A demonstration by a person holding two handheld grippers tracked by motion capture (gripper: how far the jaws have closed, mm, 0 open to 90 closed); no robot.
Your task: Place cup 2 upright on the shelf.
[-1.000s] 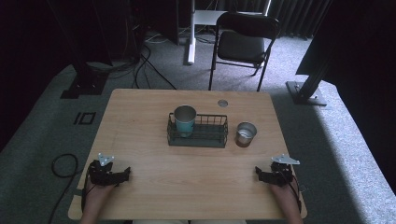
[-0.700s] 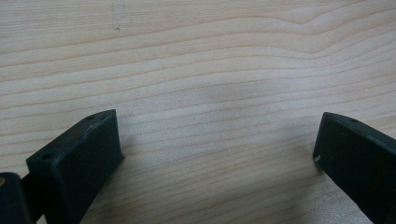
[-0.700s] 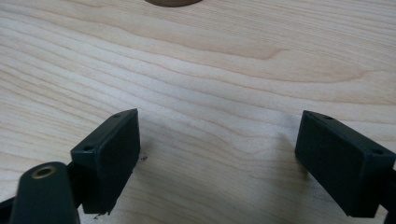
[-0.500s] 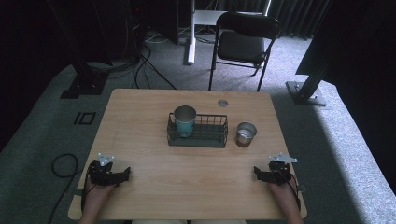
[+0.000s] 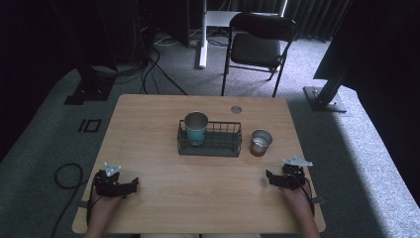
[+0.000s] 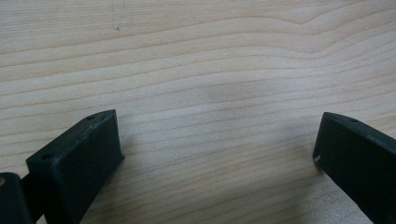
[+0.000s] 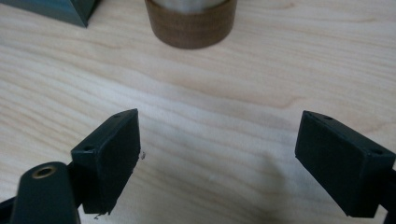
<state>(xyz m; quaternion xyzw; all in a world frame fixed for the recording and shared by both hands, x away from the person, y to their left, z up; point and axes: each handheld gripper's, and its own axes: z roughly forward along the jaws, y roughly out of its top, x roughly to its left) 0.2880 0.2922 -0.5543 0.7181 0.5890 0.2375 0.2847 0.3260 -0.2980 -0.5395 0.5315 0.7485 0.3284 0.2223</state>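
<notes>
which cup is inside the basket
The taller teal cup, standing upright at the left end of the wire basket. The shorter cup with the brown base stands on the table just right of the basket.

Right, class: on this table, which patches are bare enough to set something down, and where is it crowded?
Bare wood lies between the left gripper and right gripper, in front of the wire basket. The left third of the table is also free. It is crowded mid-table: a cup stands in the basket, and a small tin sits just right of it.
</notes>
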